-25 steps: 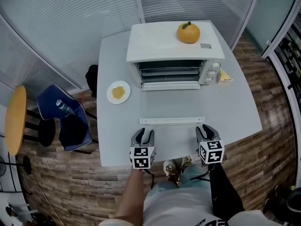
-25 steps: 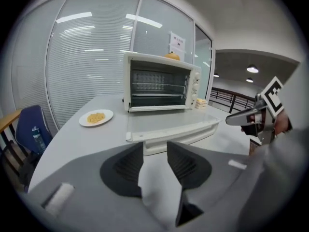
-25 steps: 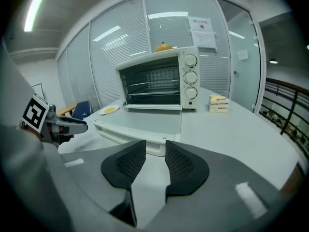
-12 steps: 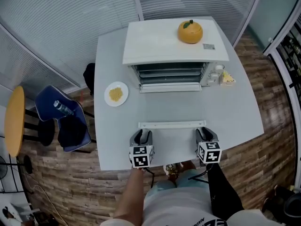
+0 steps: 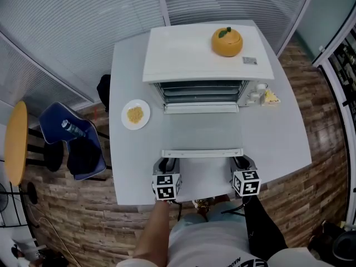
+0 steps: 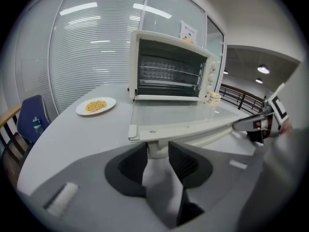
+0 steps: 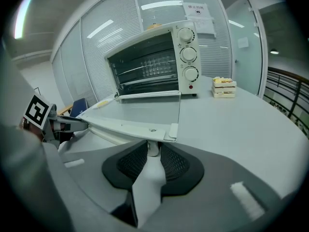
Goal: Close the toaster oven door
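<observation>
My two grippers have sunk to the white handle bar (image 5: pixel 202 153) of the flat-open glass door (image 5: pixel 202 131), by the grey table's (image 5: pixel 283 138) near edge. My left gripper's (image 5: pixel 168 163) jaws, just opening, stand wide around the bar's post. My right gripper's (image 5: pixel 241 161) jaws, just closing, pinch theirs. The white toaster oven (image 5: pixel 206 54) sits at the far edge, above a wood-plank floor (image 5: pixel 320 93). From above, the bar hides the jaw tips.

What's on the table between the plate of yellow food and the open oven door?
Nothing. That stretch of table between the plate and the oven door is bare, as the head view and left gripper view both show.
</observation>
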Motion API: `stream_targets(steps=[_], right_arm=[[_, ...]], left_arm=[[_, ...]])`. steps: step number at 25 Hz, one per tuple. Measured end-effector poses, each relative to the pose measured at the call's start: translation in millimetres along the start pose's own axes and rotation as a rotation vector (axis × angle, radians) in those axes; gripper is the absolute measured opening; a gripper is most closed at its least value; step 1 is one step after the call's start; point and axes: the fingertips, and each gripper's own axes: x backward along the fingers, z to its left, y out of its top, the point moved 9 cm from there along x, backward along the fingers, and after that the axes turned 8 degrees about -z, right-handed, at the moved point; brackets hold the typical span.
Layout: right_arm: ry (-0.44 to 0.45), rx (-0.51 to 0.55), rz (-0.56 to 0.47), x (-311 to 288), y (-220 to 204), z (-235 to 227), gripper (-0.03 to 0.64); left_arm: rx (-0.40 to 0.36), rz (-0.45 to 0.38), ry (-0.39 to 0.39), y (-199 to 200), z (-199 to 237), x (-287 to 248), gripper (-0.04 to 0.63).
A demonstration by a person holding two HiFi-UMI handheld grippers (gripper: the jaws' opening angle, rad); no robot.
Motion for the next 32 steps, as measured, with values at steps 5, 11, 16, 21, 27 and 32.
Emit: stream_targets(steps=[5, 11, 16, 21, 27, 32], right_arm=[[0.003, 0.000, 0.001, 1, 1, -1, 0.080], [-0.001, 0.002, -0.020, 6, 5, 2, 0.080], [-0.007, 0.005, -0.057, 12, 12, 5, 0.081], [-0.013, 0.024, -0.088, 18, 21, 9, 0.081], [-0.014, 0.036, -0.122, 26, 32, 12, 0.081], [-0.015, 0.056, -0.155, 30, 45, 13, 0.081]], left_arm=[[-0.003, -0.010, 0.017, -1, -1, 0, 0.189], [-0.035, -0.027, 0.038, 5, -4, 6, 0.188], [-0.068, -0.060, 0.052, 16, -9, 14, 0.187], [-0.080, -0.094, 0.051, 28, -12, 21, 0.187], [-0.097, -0.126, 0.047, 40, -14, 29, 0.186], [-0.117, -0.159, 0.043, 52, -15, 32, 0.182]])
